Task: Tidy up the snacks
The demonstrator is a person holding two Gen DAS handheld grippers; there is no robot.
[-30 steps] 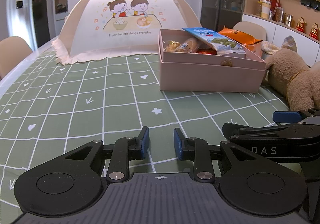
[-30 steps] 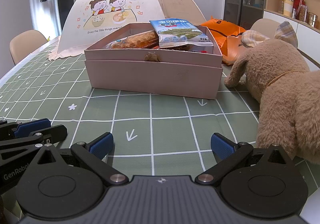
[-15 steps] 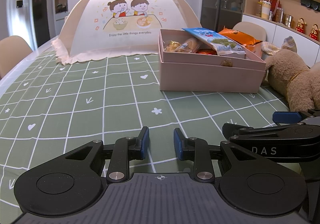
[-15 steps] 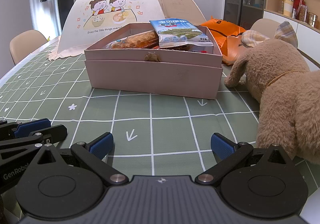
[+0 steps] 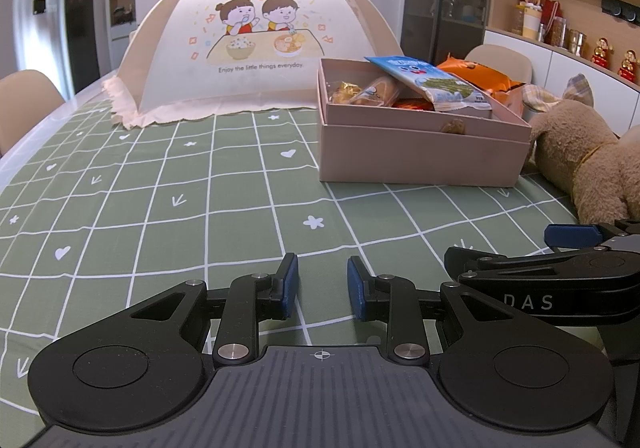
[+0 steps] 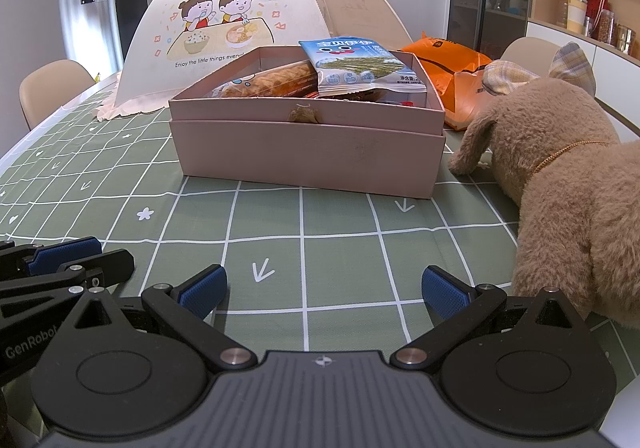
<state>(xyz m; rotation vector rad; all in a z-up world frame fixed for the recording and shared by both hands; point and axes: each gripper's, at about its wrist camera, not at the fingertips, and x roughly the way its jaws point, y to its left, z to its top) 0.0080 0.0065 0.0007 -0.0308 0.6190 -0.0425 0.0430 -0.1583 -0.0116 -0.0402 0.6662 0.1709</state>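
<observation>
A pink open box (image 5: 420, 152) (image 6: 304, 156) stands on the green checked tablecloth (image 5: 200, 200), well ahead of both grippers. Inside it, a blue snack packet (image 5: 432, 82) (image 6: 356, 64) leans on top, and a wrapped bread roll (image 5: 372, 92) (image 6: 276, 82) lies at its left. An orange snack bag (image 5: 480, 76) (image 6: 444, 60) rests on the table behind the box. My left gripper (image 5: 323, 286) hovers low over the cloth with a narrow gap and nothing in it. My right gripper (image 6: 323, 292) stands wide open and holds nothing.
A brown plush dog (image 5: 592, 168) (image 6: 560, 152) lies right of the box, close to my right gripper. A domed mesh food cover (image 5: 256, 44) (image 6: 232, 28) stands at the back left. A beige chair (image 5: 24, 100) sits by the left table edge. Shelves line the right wall.
</observation>
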